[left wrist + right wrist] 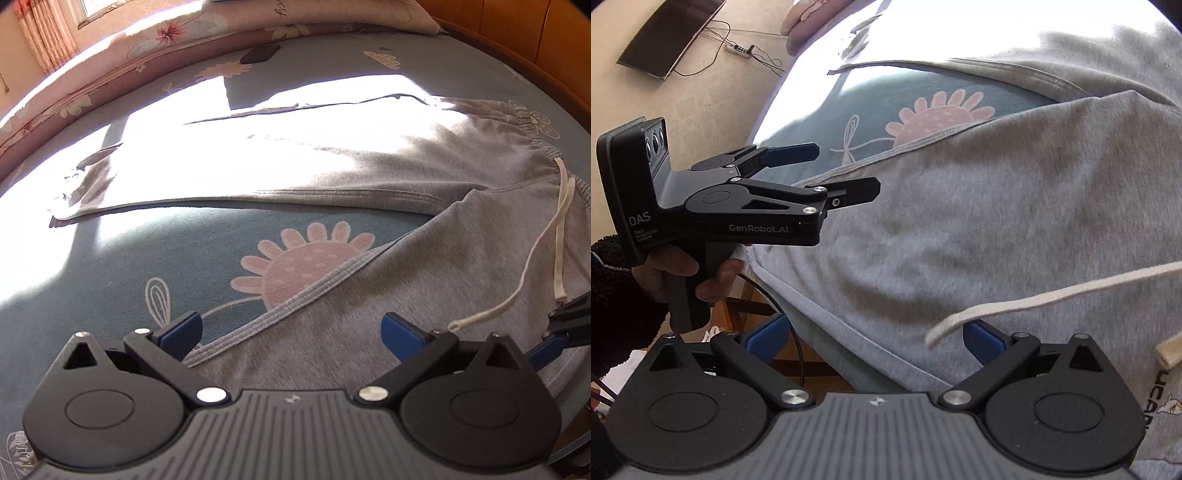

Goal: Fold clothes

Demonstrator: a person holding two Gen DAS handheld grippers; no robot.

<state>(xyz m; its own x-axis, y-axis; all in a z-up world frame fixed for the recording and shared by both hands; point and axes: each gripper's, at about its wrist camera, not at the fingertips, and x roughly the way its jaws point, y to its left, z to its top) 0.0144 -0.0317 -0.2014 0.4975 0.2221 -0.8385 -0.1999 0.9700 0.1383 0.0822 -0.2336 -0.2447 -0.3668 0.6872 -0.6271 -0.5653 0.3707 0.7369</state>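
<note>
Grey sweatpants [332,166] lie spread on the blue flowered bed sheet [184,251], waistband to the right, far leg stretching left in bright sunlight. The near leg [351,295] runs down toward my left gripper [291,334], which is open just above the fabric edge. A white drawstring [561,221] trails across the waist. My right gripper [875,339] is open over the pants [997,203] near the bed's edge, with the drawstring [1034,291] crossing in front of it. A hand holds the left gripper [834,170] open at the leg hem. The right gripper [554,328] shows at the right edge.
A dark phone [260,54] lies on the sheet by a floral quilt [166,40]. A wooden bed frame [517,26] curves along the right. Off the bed, a flat screen [670,37] and a power strip [738,49] lie on the floor.
</note>
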